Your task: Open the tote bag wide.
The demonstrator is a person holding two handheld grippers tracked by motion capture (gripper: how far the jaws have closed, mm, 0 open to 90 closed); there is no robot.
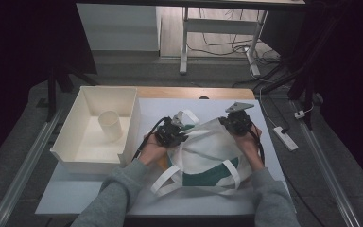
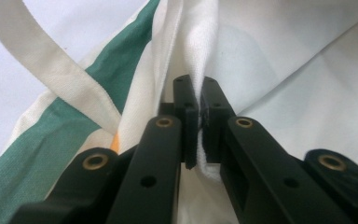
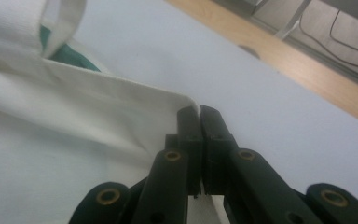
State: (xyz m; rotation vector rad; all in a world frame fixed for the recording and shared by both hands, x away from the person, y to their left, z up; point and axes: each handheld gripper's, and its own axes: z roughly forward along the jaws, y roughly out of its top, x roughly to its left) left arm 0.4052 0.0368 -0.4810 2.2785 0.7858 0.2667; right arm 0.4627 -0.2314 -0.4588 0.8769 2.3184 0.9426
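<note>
Canvas tote bag (image 1: 203, 153), rim pinched by left tool (image 1: 174, 134), right tool (image 1: 235, 122)

This looks like a lab or test room set up for recordings, not a home. The table (image 1: 264, 156) has a wooden top covered with a pale sheet, and it stands on a grey carpet floor (image 1: 28, 142) between dark surroundings. Metal rails (image 1: 21, 163) run along the floor on both sides of the table. Behind its far edge stands a white desk frame (image 1: 185, 42) with loose cables (image 1: 227, 47) lying under it. A white power strip (image 1: 286, 138) lies on the floor near the table's right edge. At the table's left edge sits a plain white bin (image 1: 71, 137) with a paper cup (image 1: 110, 125) inside.
</note>
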